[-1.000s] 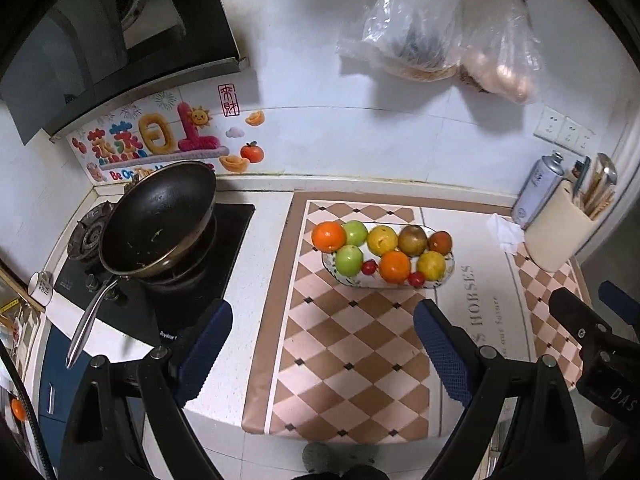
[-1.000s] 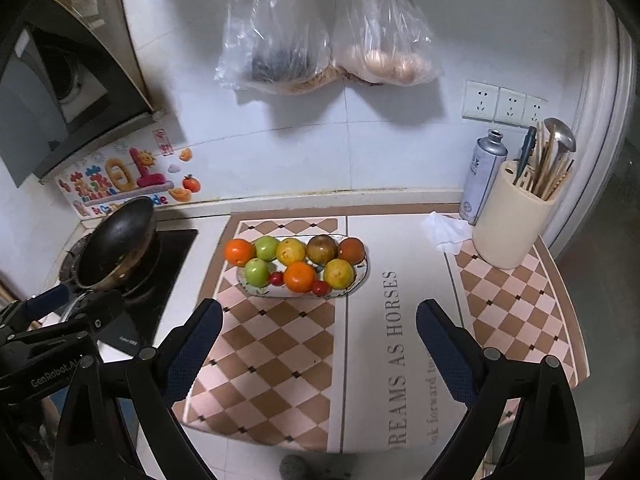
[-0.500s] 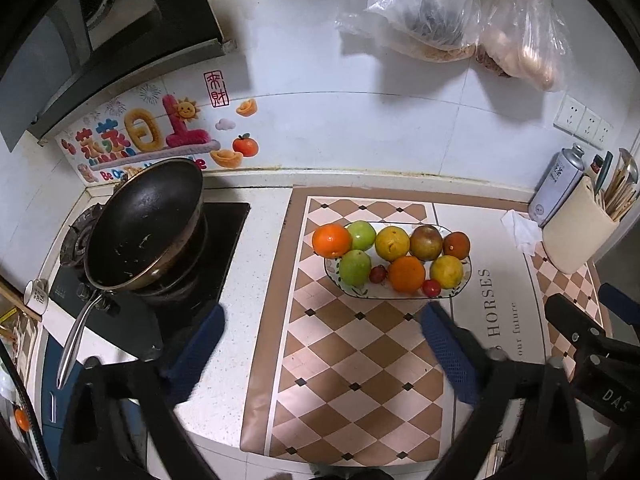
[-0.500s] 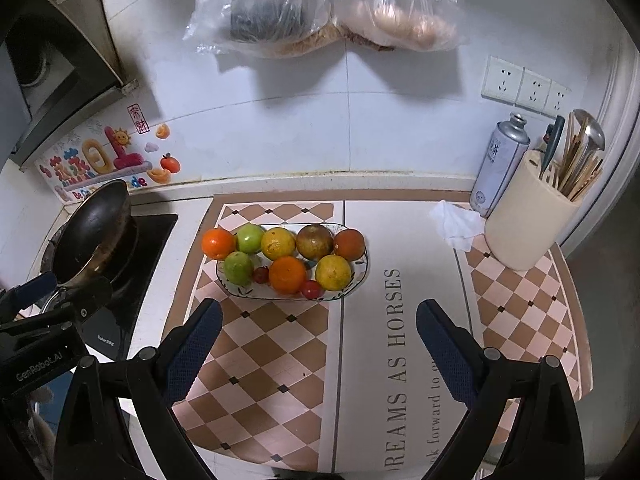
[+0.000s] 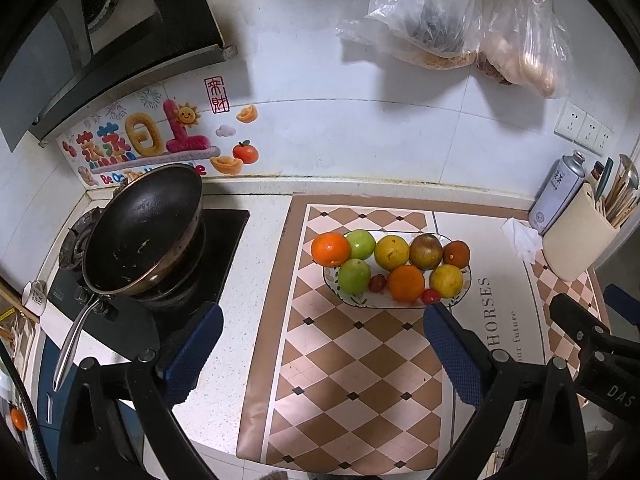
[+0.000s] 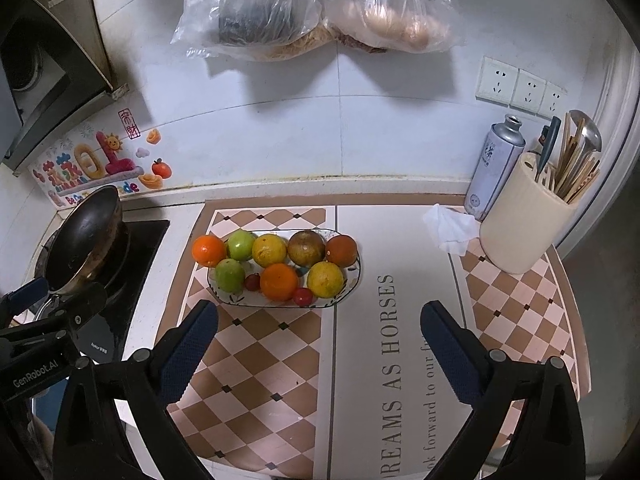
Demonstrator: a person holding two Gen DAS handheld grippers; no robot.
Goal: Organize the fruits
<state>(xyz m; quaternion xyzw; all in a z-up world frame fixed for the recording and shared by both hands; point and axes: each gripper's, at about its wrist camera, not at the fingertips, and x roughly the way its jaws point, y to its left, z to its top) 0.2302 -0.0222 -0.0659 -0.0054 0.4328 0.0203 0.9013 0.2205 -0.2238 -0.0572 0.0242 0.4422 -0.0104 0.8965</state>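
An oval patterned plate [image 5: 467,280] [image 6: 355,280] on the checkered mat holds oranges [image 5: 330,248] [image 6: 279,281], two green apples [image 5: 354,275] [image 6: 230,275], yellow citrus [image 5: 392,253], a brownish fruit [image 6: 306,247] and small red fruits [image 6: 302,296]. My left gripper [image 5: 320,328] is open and empty, held above the mat just in front of the plate. My right gripper [image 6: 319,322] is open and empty, in front of the plate and to its right. Each gripper shows at the edge of the other's view.
A black pan [image 5: 140,236] sits on the stove [image 5: 224,240] at left. A cream utensil holder [image 6: 520,228], a spray can [image 6: 494,168] and a crumpled tissue [image 6: 450,226] stand at right. Plastic bags [image 6: 312,4] hang on the tiled wall. The counter's front edge is close below.
Both grippers have moved forward toward the plate, which now sits nearer and lower in both views. Both stay open and empty.
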